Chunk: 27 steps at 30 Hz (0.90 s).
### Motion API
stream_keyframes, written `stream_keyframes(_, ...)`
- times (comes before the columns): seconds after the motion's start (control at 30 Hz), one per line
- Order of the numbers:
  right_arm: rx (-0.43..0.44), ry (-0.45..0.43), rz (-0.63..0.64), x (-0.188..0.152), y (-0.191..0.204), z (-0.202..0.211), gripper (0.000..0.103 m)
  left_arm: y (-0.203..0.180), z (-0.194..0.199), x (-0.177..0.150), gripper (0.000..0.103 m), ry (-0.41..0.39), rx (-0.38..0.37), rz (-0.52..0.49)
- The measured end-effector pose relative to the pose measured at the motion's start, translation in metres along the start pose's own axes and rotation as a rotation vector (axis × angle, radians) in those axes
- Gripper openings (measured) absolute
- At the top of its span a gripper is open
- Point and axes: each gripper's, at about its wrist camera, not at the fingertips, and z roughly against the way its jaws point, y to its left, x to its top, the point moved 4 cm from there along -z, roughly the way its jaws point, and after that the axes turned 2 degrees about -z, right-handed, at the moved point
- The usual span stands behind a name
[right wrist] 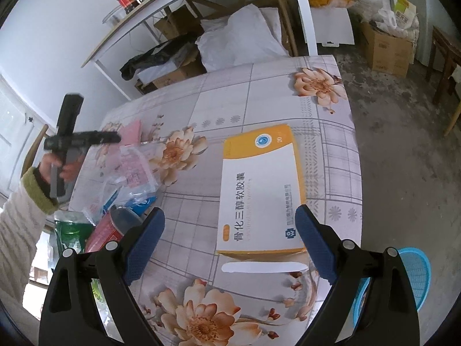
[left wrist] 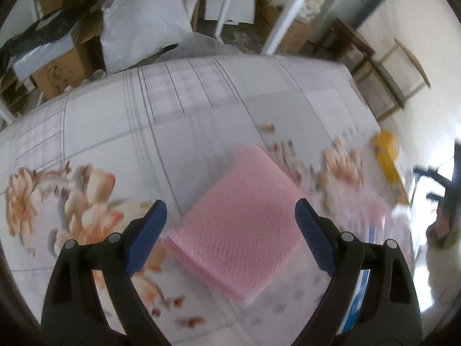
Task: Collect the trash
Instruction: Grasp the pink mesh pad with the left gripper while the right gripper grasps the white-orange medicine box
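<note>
A pink bubble-wrap pad (left wrist: pixel 245 225) lies on the flowered tablecloth (left wrist: pixel 144 132), directly ahead of my left gripper (left wrist: pixel 230 219), which is open with nothing between its blue pads. In the right wrist view a white and yellow medicine box (right wrist: pixel 259 190) lies flat on the cloth just beyond my open right gripper (right wrist: pixel 230 225). A white flat strip (right wrist: pixel 263 267) rests in front of the box. The left gripper (right wrist: pixel 77 141), held by a hand in a cream sleeve, hovers over the pink pad (right wrist: pixel 131 132) at the far left.
Clear plastic packaging (right wrist: pixel 135 170), a red can (right wrist: pixel 111 227) and a green wrapper (right wrist: pixel 70 230) crowd the table's left edge. A blue mesh basket (right wrist: pixel 415 276) sits on the floor at right. Cardboard boxes (right wrist: pixel 386 49) and white bags (left wrist: pixel 144 20) stand beyond the table.
</note>
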Motion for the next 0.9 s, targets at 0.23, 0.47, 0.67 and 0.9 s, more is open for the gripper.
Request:
stream_keyframes(0.23,-0.024,-0.003,-0.01,0.003,-0.001,0.001,0.089,-0.016,0.0,-0.027,0.086,-0.003,0.055,-0.145)
stream_keyframes(0.47,-0.106,0.026,0.027,0.011,0.002,-0.011,0.089,-0.04,-0.016,-0.033,0.086,0.017,0.182,-0.282)
stream_keyframes(0.67,-0.199,0.044,0.108,0.01,0.011,-0.024,0.089,-0.048,-0.016,-0.033,0.08,-0.023,0.202,-0.283)
stream_keyframes(0.9,-0.237,0.046,0.139,0.01,0.012,-0.031,0.086,-0.044,-0.014,-0.03,0.077,-0.045,0.19,-0.249)
